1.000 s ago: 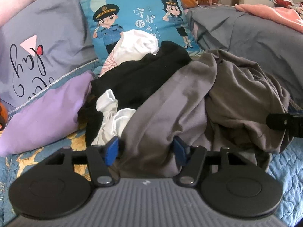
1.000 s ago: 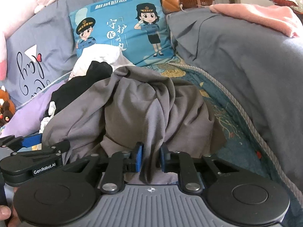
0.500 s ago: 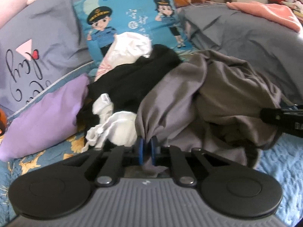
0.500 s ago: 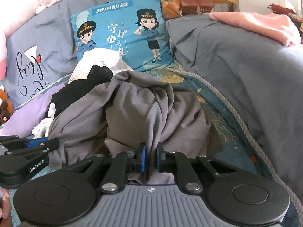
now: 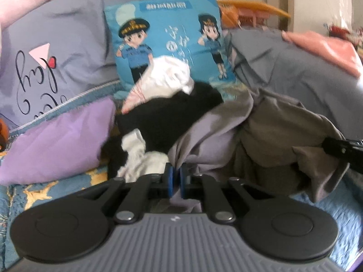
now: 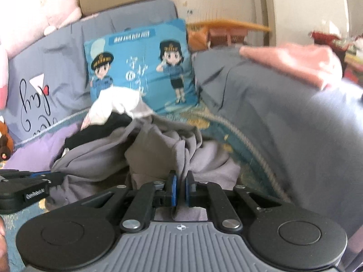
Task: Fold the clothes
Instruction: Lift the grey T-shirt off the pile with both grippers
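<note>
- Left wrist view: left gripper (image 5: 176,179) clenched on a bunched edge of the crumpled grey jersey garment (image 5: 267,136); blue pads nearly meeting, cloth pinched between and trailing below the jaws.
- Right wrist view: right gripper (image 6: 180,189) likewise clamped on a gathered fold of the same grey garment (image 6: 163,151), fabric running up and away from the pads.
- Garment heaped on the blue quilted bedspread with yellow star print (image 5: 34,195), not flat, not folded; creases radiating from both pinch points.
- Key relation: bulk of the grey cloth lying ahead of both grippers, toward the blue cartoon-police cushion (image 5: 168,43); from the left gripper, mass spreads forward and to the right; from the right gripper, forward and to the left. Long axis of the stretch between the two grips running roughly side to side, across the bed.
- Left gripper visible at the left edge of the right wrist view (image 6: 25,187), near, cloth sagging slack between the two holds.
- Neither hand clearly nearer to the bulk; both at the near hem, judged.
- Behind the grey heap: black garment (image 5: 172,117) and white crumpled cloth (image 5: 165,79), partly overlapped by it; smaller white piece (image 5: 140,158) just left of the left gripper.
- Lilac pillow (image 5: 56,145) to the left, grey duvet (image 6: 283,124) to the right.
- Judgement: fits spreading the garment out for a fold; snagging the black garment beneath a likely risk.
- Motion blur in both views; fine detail of seams not readable.
</note>
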A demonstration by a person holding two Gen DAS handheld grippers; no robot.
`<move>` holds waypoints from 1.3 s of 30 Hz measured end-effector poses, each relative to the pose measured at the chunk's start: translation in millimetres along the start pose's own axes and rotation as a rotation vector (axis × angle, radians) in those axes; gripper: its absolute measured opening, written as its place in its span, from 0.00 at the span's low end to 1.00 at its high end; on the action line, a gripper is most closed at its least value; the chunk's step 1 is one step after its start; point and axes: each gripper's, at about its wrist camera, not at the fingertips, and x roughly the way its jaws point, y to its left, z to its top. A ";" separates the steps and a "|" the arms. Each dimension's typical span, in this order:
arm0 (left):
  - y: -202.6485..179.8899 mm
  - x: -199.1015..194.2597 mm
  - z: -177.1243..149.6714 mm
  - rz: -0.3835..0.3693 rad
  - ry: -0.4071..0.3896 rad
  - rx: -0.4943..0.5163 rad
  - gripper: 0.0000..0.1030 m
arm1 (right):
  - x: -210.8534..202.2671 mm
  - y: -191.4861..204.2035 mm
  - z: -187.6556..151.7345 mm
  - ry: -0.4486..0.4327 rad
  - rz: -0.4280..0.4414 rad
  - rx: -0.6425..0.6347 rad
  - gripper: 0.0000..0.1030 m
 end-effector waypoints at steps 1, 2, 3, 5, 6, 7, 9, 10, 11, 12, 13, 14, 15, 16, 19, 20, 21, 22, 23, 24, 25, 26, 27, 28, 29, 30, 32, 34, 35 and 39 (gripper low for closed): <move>3.4 -6.2 5.9 0.001 -0.008 -0.011 0.06 | -5.7 -0.1 4.8 -0.015 -0.006 -0.006 0.07; 7.0 -12.6 11.9 0.002 -0.016 -0.023 0.06 | -11.7 -0.1 10.4 -0.031 -0.012 -0.013 0.07; 11.0 -19.7 17.8 0.004 -0.027 -0.033 0.06 | -18.4 -0.1 17.2 -0.046 -0.016 -0.019 0.07; 18.3 -34.8 30.0 0.014 -0.052 -0.043 0.06 | -32.7 0.6 31.6 -0.076 -0.019 -0.031 0.07; 22.3 -42.8 36.5 0.018 -0.065 -0.047 0.06 | -41.0 2.9 38.1 -0.092 -0.016 -0.038 0.07; 26.7 -51.2 42.9 0.022 -0.077 -0.054 0.06 | -50.3 7.3 43.4 -0.108 -0.008 -0.043 0.07; 37.1 -71.3 56.1 0.038 -0.110 -0.070 0.06 | -69.0 16.1 53.9 -0.140 0.009 -0.053 0.07; 43.9 -83.1 62.6 0.050 -0.132 -0.079 0.06 | -78.4 20.5 59.1 -0.156 0.018 -0.057 0.07; 52.1 -96.4 68.5 0.064 -0.155 -0.087 0.06 | -87.8 24.9 64.4 -0.172 0.026 -0.062 0.07; 60.3 -109.5 74.3 0.078 -0.177 -0.096 0.06 | -97.1 29.3 69.7 -0.187 0.035 -0.067 0.07; 69.6 -121.3 79.2 0.094 -0.194 -0.103 0.06 | -106.5 33.6 74.9 -0.203 0.044 -0.072 0.07; 81.5 -135.4 83.0 0.107 -0.211 -0.115 0.06 | -115.8 38.0 80.2 -0.219 0.052 -0.077 0.07; 93.7 -149.5 86.6 0.121 -0.226 -0.127 0.06 | -125.2 42.4 85.4 -0.235 0.061 -0.082 0.07; 107.8 -163.7 88.8 0.129 -0.238 -0.143 0.06 | -134.6 46.8 90.7 -0.251 0.069 -0.087 0.07; 153.8 -204.5 87.8 0.167 -0.265 -0.182 0.06 | -162.6 60.0 106.5 -0.298 0.095 -0.102 0.07; 169.3 -217.6 86.2 0.186 -0.276 -0.189 0.06 | -172.0 64.4 111.7 -0.314 0.104 -0.106 0.07; 182.5 -230.0 84.1 0.213 -0.285 -0.186 0.06 | -181.4 68.7 117.0 -0.330 0.112 -0.111 0.07; 194.2 -242.1 80.6 0.239 -0.293 -0.181 0.06 | -190.7 73.1 122.3 -0.346 0.121 -0.116 0.07; 206.7 -256.4 77.1 0.263 -0.300 -0.178 0.06 | -199.1 78.7 126.0 -0.357 0.134 -0.120 0.07; 219.0 -270.4 73.7 0.286 -0.306 -0.175 0.06 | -206.2 86.3 127.0 -0.361 0.156 -0.122 0.07; 229.8 -281.9 70.3 0.298 -0.307 -0.180 0.06 | -213.0 94.3 127.6 -0.366 0.176 -0.125 0.07; 240.8 -296.0 65.9 0.315 -0.310 -0.185 0.06 | -218.7 102.6 128.1 -0.370 0.193 -0.130 0.07; 251.4 -309.8 61.6 0.332 -0.313 -0.190 0.06 | -224.6 110.1 128.3 -0.372 0.212 -0.132 0.07; 259.0 -322.4 57.5 0.355 -0.317 -0.192 0.06 | -230.6 116.1 128.1 -0.371 0.235 -0.130 0.07; 266.0 -336.4 51.9 0.378 -0.322 -0.190 0.07 | -236.6 122.1 127.9 -0.370 0.259 -0.128 0.07; 272.9 -350.4 46.3 0.401 -0.328 -0.189 0.07 | -242.8 127.6 127.3 -0.367 0.283 -0.127 0.07; 283.9 -376.7 34.6 0.424 -0.332 -0.190 0.07 | -256.6 135.7 123.5 -0.362 0.327 -0.130 0.07; 292.7 -398.2 21.5 0.434 -0.327 -0.192 0.08 | -270.1 142.1 120.4 -0.357 0.362 -0.140 0.07; 296.6 -405.1 14.0 0.431 -0.316 -0.195 0.08 | -275.5 143.6 119.6 -0.353 0.375 -0.143 0.07; 300.6 -420.4 -16.1 0.425 -0.272 -0.183 0.08 | -292.4 146.2 119.2 -0.348 0.400 -0.162 0.07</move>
